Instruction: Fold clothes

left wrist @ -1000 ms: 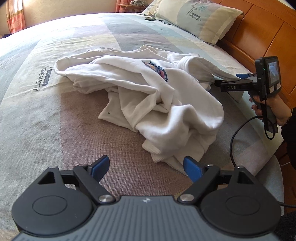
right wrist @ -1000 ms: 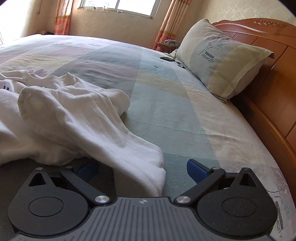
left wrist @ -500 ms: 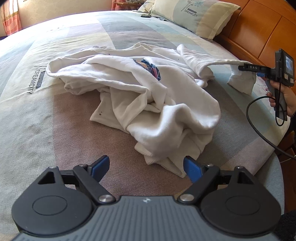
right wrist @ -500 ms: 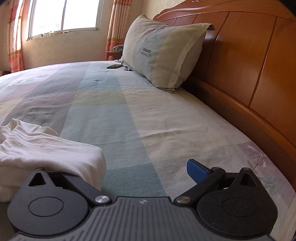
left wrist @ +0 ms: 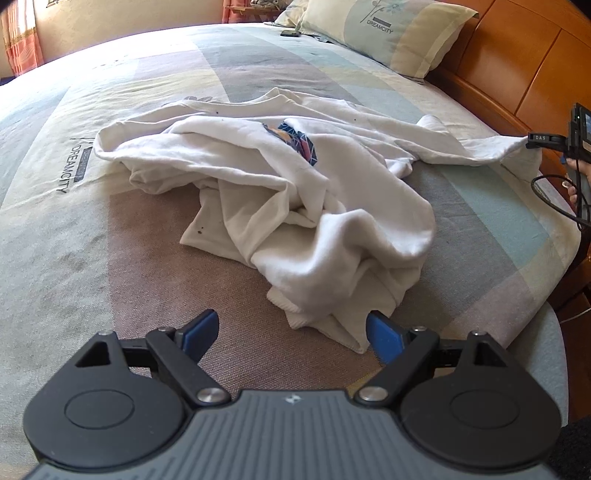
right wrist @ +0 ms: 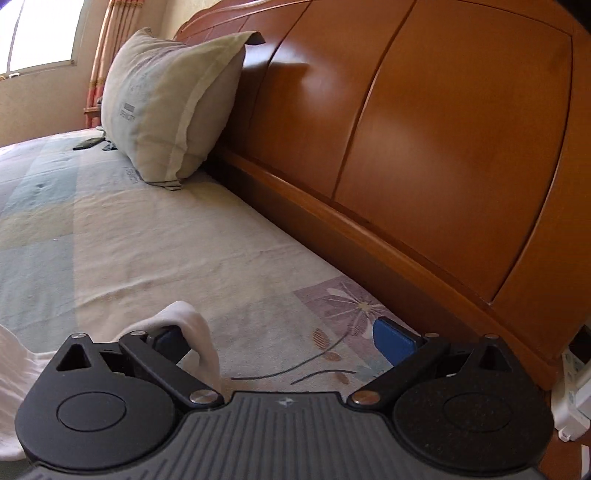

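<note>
A crumpled white sweatshirt (left wrist: 295,206) with a blue and orange print (left wrist: 299,142) lies in a heap on the patchwork bedsheet (left wrist: 74,240). My left gripper (left wrist: 291,334) hovers open just short of its near hem, holding nothing. One sleeve (left wrist: 480,149) is stretched out to the right, up to my right gripper (left wrist: 543,140) at the bed's edge. In the right wrist view the right gripper (right wrist: 280,341) stands wide open, and the sleeve end (right wrist: 192,328) hangs draped over its left finger, not clamped.
A wooden headboard (right wrist: 406,147) runs along the right side, close to my right gripper. A pillow (left wrist: 384,33) leans on it at the far end, with a small dark object (left wrist: 290,34) beside it. A black cable (left wrist: 554,199) hangs from the right gripper.
The right gripper has swung right toward the headboard, drawing the sleeve out straight from the heap. The left gripper has stayed open near the hem.
</note>
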Tool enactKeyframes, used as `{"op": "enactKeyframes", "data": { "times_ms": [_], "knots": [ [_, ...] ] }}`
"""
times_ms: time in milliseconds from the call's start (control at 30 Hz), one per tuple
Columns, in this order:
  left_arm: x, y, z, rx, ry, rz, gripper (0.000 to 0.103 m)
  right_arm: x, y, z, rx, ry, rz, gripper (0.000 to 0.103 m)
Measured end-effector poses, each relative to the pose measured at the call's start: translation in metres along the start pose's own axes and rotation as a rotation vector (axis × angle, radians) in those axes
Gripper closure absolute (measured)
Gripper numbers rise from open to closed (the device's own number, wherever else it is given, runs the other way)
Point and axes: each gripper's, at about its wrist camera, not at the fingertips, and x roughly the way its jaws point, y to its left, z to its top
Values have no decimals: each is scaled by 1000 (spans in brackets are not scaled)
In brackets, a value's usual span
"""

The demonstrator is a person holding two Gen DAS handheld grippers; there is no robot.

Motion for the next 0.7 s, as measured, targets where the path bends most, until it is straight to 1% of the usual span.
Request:
{"op": "enactKeyframes", "data": {
  "times_ms": [33, 100, 167, 233, 367, 467, 567, 633, 700],
  "knots": [
    [0, 0, 0, -1, -1, -1, 16, 3, -4, -3, 1, 37, 3, 0],
    [-1, 1, -1, -3, -3, -3, 16, 5, -9, -12, 6, 124, 55, 0],
    [-2, 1, -1, -4, -6, -4, 16, -4, -6, -24, -3, 189, 147, 0],
    [-3, 1, -2, -6, -8, -7, 16, -20, 3, -36, -23, 226, 245, 0],
    [-5, 1, -3, -7, -13, -10, 16, -60, 38, -56, -64, 252, 464, 0],
    [-6, 3, -3, -25, -11, -16, 16, -88, 76, -67, -102, 271, 629, 0],
    [-8, 10, -4, -57, -3, -4, 16, -116, 119, -81, -133, 293, 800, 0],
    [-11, 15, -5, -73, -10, 5, 16, -129, 146, -92, -159, 309, 876, 0],
    [-13, 21, -5, -92, -15, 12, 16, -140, 170, -106, -192, 336, 913, 0]
  ]
}}
